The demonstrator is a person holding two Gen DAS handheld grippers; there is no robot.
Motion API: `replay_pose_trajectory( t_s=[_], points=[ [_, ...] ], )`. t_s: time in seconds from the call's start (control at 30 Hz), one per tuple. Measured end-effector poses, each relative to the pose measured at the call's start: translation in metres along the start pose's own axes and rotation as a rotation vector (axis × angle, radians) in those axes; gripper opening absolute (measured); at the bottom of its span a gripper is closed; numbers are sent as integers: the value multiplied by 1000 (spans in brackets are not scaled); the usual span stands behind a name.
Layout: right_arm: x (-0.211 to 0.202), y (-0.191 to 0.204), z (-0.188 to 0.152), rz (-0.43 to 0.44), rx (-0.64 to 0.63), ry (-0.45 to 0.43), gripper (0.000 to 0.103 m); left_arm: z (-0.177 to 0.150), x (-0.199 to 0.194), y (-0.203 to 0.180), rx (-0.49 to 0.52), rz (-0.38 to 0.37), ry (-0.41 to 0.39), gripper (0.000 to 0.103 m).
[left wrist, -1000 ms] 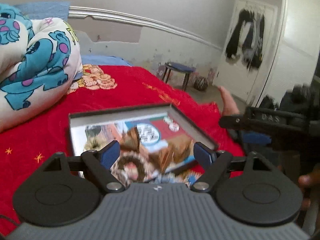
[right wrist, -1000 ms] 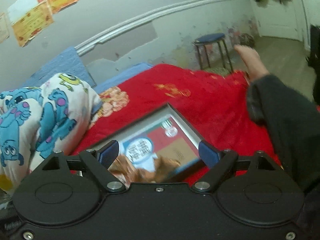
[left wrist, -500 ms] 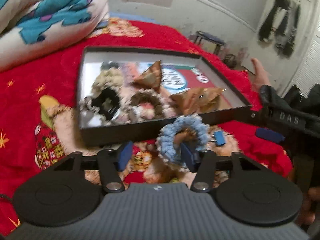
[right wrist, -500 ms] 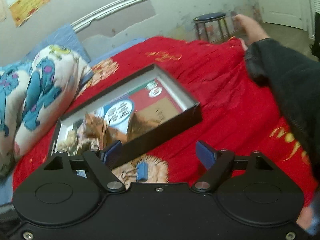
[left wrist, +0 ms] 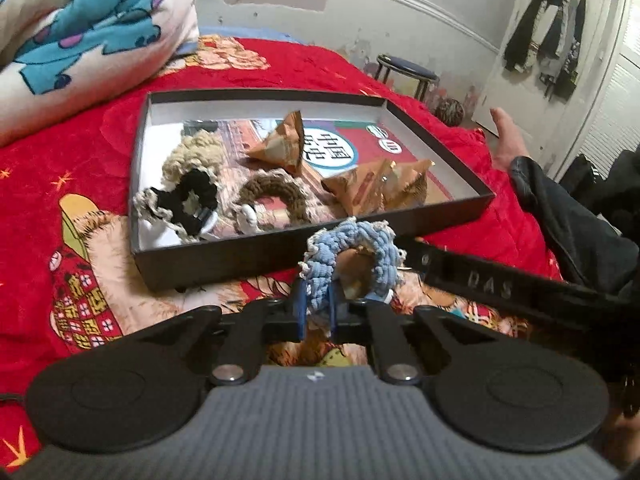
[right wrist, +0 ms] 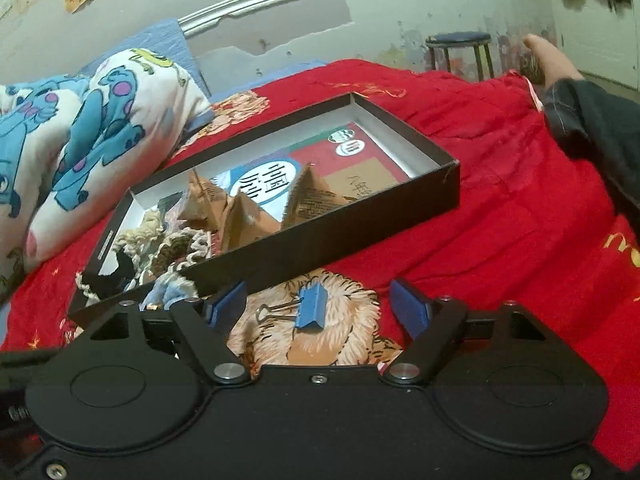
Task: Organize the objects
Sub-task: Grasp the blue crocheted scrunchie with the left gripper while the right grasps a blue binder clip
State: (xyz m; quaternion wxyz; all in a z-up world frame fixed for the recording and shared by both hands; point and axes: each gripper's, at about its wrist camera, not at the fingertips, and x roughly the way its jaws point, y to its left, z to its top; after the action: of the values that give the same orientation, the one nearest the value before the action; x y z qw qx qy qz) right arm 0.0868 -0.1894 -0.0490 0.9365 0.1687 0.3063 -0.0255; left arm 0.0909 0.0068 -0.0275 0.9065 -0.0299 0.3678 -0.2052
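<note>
While left gripper [left wrist: 316, 312] pinches blue scrunchie [left wrist: 352, 252], right gripper [right wrist: 320, 306] straddles binder clip [right wrist: 310, 310].

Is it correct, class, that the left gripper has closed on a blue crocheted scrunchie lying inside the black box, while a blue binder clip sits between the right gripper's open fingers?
Not quite. The blue crocheted scrunchie lies outside the black box, on the red blanket before its near wall, as the left wrist view shows. The left gripper grips it; the blue binder clip sits between the right gripper's open fingers.

The box's near wall [right wrist: 320, 252] blocks the way forward; red blanket [right wrist: 500, 220] rightward lies open.
</note>
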Motion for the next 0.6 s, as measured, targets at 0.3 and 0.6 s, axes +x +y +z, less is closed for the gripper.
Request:
replay_pose_trajectory(
  t_s=[0.3,0.6],
  points=[
    [5,24,-9,-44,-100,11,51,2,0,-7,62,175,26,14],
    [15,53,-22,-58,-289,23,44,7,-2,-5,63,234,54,14]
  ],
)
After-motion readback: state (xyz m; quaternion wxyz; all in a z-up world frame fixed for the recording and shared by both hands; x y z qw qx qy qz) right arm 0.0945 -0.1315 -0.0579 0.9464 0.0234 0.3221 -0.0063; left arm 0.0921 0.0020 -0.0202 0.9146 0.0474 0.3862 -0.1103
